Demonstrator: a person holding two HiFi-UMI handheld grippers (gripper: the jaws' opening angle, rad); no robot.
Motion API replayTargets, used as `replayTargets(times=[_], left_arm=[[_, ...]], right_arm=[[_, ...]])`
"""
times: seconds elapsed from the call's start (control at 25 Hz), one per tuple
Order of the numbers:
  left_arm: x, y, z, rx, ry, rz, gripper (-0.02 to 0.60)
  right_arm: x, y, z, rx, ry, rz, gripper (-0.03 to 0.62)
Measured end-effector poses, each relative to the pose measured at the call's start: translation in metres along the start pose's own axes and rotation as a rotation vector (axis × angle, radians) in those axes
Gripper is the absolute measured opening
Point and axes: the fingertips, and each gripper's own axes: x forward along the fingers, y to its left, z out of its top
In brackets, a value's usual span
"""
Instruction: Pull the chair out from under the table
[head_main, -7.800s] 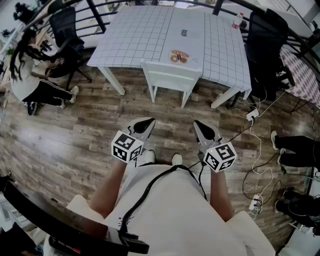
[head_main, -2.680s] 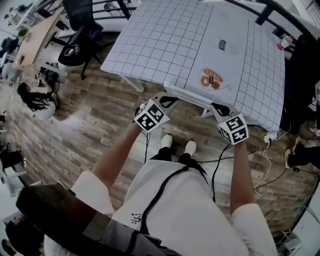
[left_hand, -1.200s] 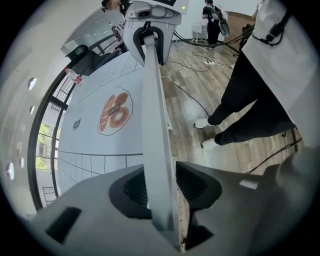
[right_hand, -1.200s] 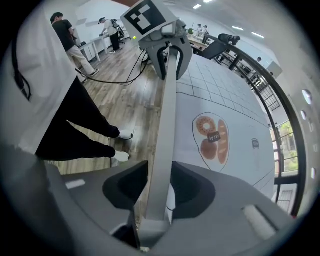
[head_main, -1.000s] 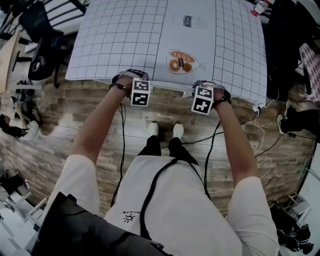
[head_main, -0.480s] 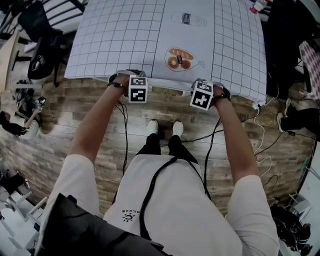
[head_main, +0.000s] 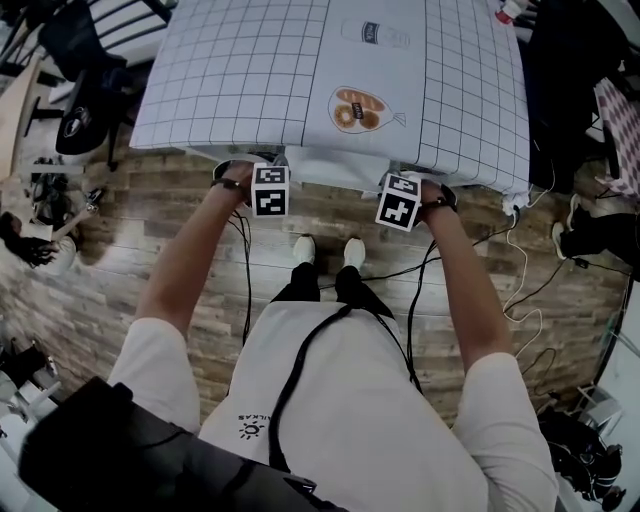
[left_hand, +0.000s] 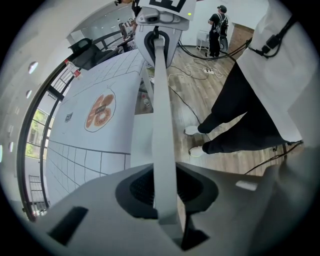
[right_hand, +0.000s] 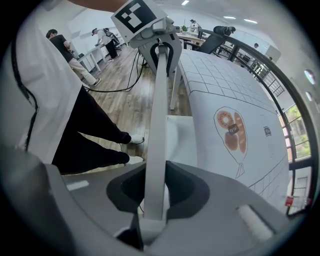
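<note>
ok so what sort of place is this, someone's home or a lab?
Most likely an open office or lab floor, not a home: black office chairs beside the grid-cloth table, cables trailing over the wood floor, and people working at desks in the background.

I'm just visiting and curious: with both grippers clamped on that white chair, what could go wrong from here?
Grip: the left gripper, whose jaws have just been closing, and the right gripper pinch only the thin top rail of the chair; it might slip, or the chair could tip.
Floor: a cable lies near the person's shoes; stepping back could snag it.
Cloth: the tablecloth hangs close by the chair and may get dragged.
</note>
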Motion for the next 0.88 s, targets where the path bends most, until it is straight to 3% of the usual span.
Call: replayTargets(times=[0.88], left_arm=[[-0.017, -0.163, 0.01, -0.036, -0.051, -0.079, 0.084]], right_arm=[[-0.003, 0.157, 0.003, -0.004, -0.008, 0.067, 0.087]])
